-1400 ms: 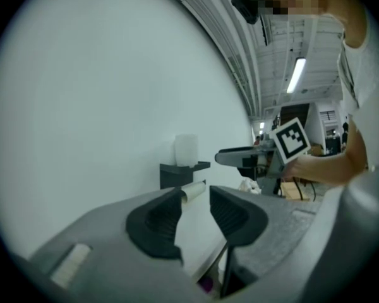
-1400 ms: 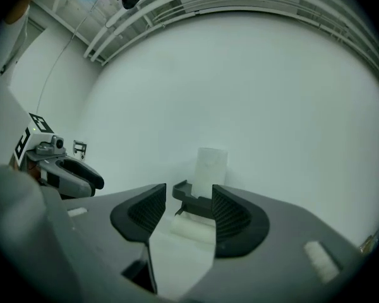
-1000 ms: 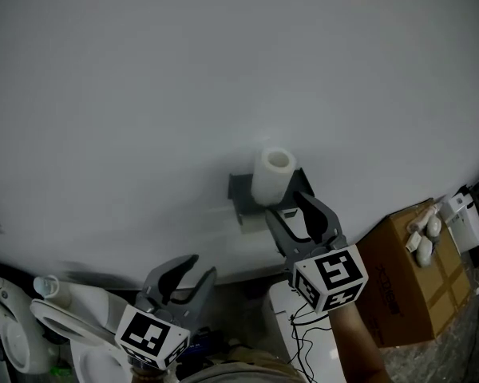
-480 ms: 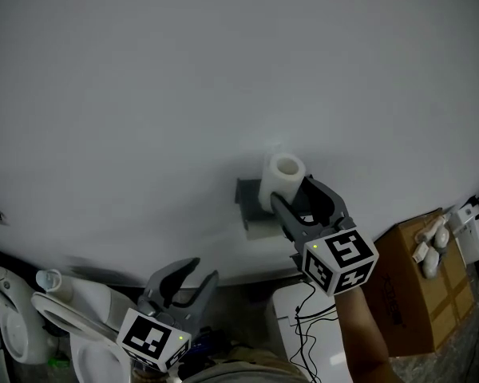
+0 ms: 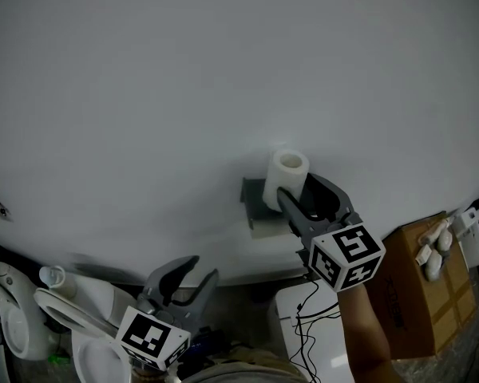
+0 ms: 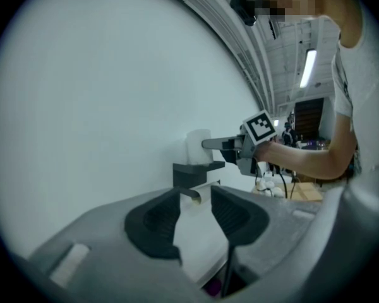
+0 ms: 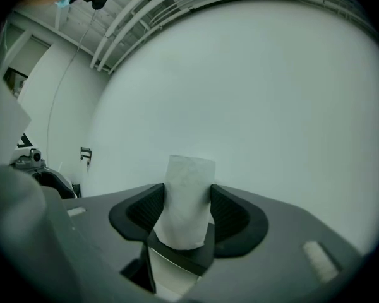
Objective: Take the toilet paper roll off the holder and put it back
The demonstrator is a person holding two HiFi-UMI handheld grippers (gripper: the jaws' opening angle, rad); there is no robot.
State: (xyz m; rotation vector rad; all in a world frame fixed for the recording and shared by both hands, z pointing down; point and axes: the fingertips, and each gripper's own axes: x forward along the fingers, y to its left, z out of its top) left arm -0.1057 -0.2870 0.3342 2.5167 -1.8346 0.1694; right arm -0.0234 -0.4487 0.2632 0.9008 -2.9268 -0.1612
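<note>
A white toilet paper roll (image 5: 289, 172) stands upright on a dark grey wall holder (image 5: 254, 199). My right gripper (image 5: 297, 188) reaches it from the near right. In the right gripper view the roll (image 7: 188, 197) fills the gap between the two wide-spread jaws of that gripper (image 7: 187, 201), above the holder's ledge (image 7: 177, 257); I see no squeeze on the paper. My left gripper (image 5: 203, 266) hangs low and left, well short of the holder, open and empty. The left gripper view looks past that gripper's own jaws (image 6: 199, 197) at the roll (image 6: 199, 145), the holder (image 6: 191, 172) and the right gripper (image 6: 222, 145) beside it.
A plain white wall (image 5: 223, 78) fills most of the view. A toilet (image 5: 32, 317) stands at the lower left, a white unit with black cables (image 5: 303, 333) below the holder, and a cardboard box (image 5: 419, 278) at the lower right.
My right gripper has moved forward to the holder, and its jaws now flank the roll. The left gripper has stayed where it was.
</note>
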